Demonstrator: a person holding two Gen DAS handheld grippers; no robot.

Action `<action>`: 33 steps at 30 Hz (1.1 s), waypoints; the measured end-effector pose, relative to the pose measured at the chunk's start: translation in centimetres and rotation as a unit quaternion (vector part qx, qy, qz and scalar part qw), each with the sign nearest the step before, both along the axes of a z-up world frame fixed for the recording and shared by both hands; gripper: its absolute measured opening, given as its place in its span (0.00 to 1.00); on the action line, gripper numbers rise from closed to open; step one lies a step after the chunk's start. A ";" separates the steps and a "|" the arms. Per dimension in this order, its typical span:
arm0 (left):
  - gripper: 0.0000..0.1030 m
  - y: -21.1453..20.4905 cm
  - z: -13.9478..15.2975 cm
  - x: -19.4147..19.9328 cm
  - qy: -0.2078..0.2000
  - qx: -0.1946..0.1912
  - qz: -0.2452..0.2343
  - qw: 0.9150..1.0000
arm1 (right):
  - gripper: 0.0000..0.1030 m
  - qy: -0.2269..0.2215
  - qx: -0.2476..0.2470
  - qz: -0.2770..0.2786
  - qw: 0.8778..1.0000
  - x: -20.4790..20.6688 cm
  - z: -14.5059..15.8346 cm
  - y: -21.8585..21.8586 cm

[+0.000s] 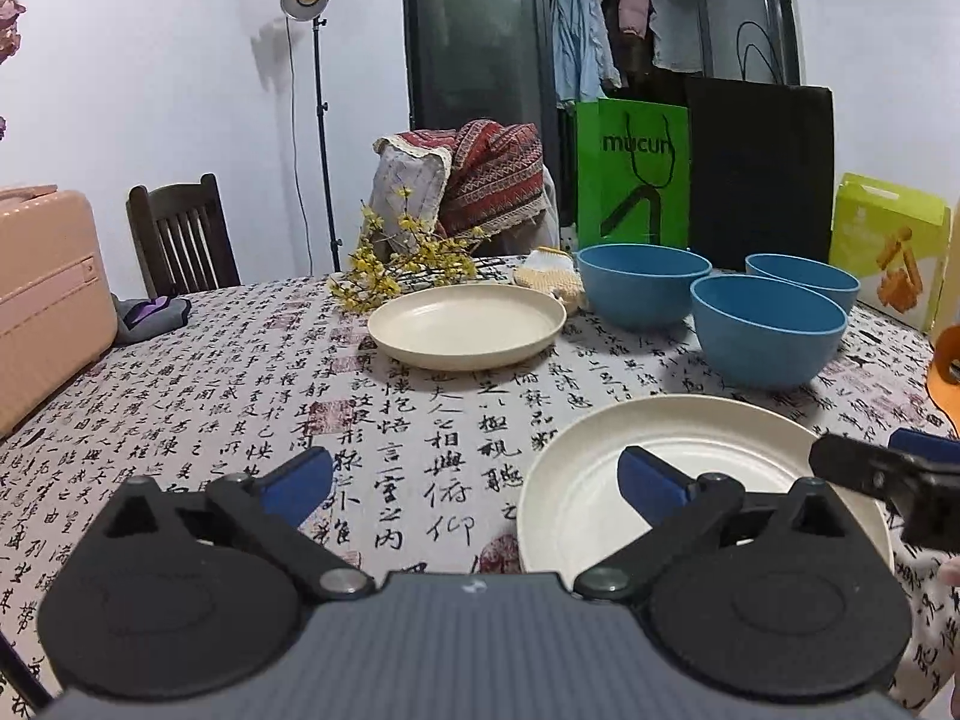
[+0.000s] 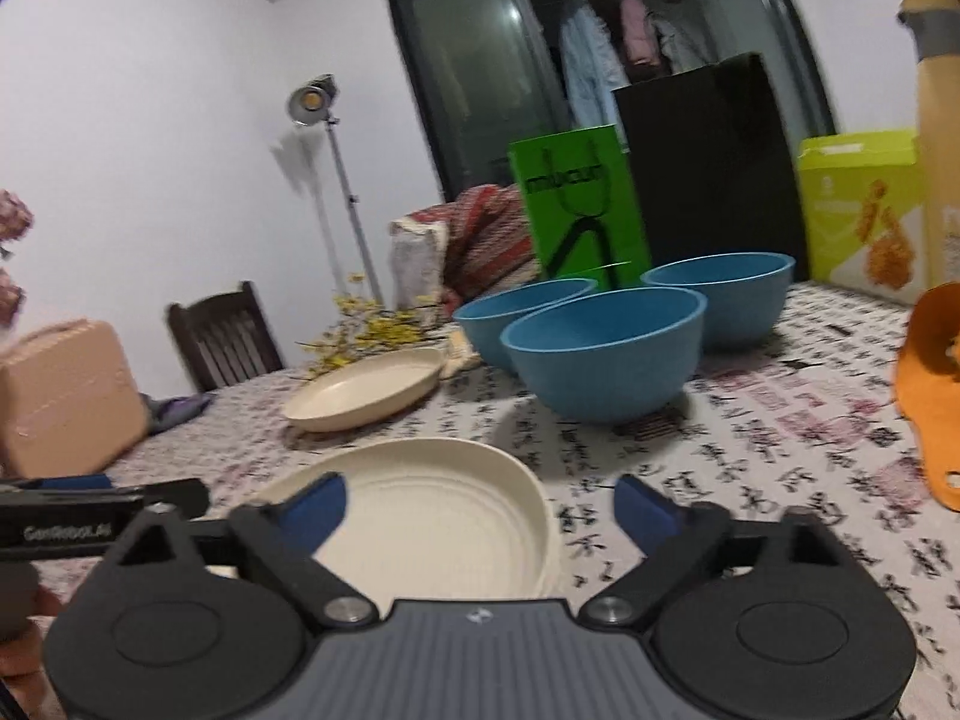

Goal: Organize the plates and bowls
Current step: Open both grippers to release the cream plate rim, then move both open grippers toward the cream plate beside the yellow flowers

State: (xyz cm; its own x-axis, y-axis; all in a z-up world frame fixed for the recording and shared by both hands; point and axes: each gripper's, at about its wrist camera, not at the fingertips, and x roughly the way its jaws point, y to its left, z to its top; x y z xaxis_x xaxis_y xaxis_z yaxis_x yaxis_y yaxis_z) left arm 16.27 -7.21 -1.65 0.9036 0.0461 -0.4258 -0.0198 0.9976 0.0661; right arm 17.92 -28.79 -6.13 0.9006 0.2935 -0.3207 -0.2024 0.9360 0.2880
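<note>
Left wrist view: the left tool [image 1: 477, 480] hangs low over the tabletop [image 1: 240, 372], angled slightly down, fingers wide apart and empty. The right tool [image 2: 480, 507] likewise gapes empty above the near plate [image 2: 444, 516]; three blue bowls [image 2: 603, 354] cluster beyond, with a second plate [image 1: 468, 324] to their left.

A home dining room: cloth-covered table [image 1: 180, 396], wooden chair [image 1: 180, 234], clothes [image 1: 582, 42] hanging behind.

My green bag [image 1: 633, 171] at the table's far edge reads "mucun"; the tablecloth [image 1: 420, 450] carries brush-written Chinese characters.
</note>
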 end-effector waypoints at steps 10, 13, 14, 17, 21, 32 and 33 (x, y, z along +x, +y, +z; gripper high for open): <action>1.00 2.2 1.4 0.9 0.004 -0.020 0.053 0.998 | 1.00 0.025 -0.007 0.057 0.998 2.6 1.4 1.0; 1.00 3.1 1.7 1.0 0.002 -0.033 0.056 0.998 | 1.00 0.030 -0.013 0.058 0.998 2.8 1.8 1.6; 1.00 3.3 1.6 1.0 0.003 -0.034 0.056 0.998 | 1.00 0.031 -0.012 0.056 0.998 2.8 1.9 1.7; 1.00 4.0 1.3 0.9 0.008 -0.035 0.052 0.998 | 1.00 0.030 -0.005 0.047 0.998 2.6 1.9 2.0; 1.00 5.4 1.3 0.3 0.009 -0.037 0.044 0.998 | 1.00 0.026 -0.004 0.032 0.999 2.2 1.9 2.8; 1.00 9.5 3.6 -0.8 0.011 -0.046 0.013 0.999 | 1.00 0.011 -0.010 0.004 1.000 0.6 4.1 6.9; 1.00 9.8 3.9 -0.8 0.010 -0.047 0.011 0.999 | 1.00 0.009 -0.014 0.002 1.000 0.6 4.4 7.3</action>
